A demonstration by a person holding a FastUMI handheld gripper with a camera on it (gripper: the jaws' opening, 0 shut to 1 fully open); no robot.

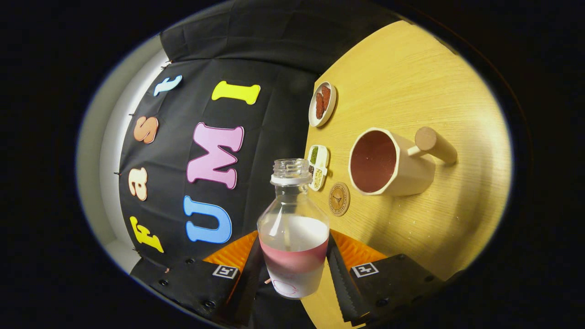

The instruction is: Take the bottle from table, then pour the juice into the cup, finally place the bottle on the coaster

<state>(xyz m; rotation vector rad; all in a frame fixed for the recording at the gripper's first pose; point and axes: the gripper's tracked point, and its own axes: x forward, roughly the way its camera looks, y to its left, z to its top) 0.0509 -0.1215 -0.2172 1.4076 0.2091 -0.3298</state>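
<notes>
My gripper [292, 269] is shut on a clear bottle [292, 228], one finger on each side of its white and pink label. The bottle has no cap on its neck. The view is rolled about a quarter turn, so the bottle lies tipped on its side relative to the wooden table [411, 82]. Beyond the fingers stands a cream cup [388, 164] with a reddish-brown inside and a round wooden handle [434, 144]. Its opening faces towards the bottle's side. A round wooden coaster [339, 198] lies on the table between the bottle and the cup. I cannot tell whether liquid is flowing.
A small divided dish [318, 167] with green and pale fillings sits just behind the bottle's neck, near the table's back edge. Farther along that edge is a round dish [322, 103] with red pieces. The booth's black cloth wall rises behind the table.
</notes>
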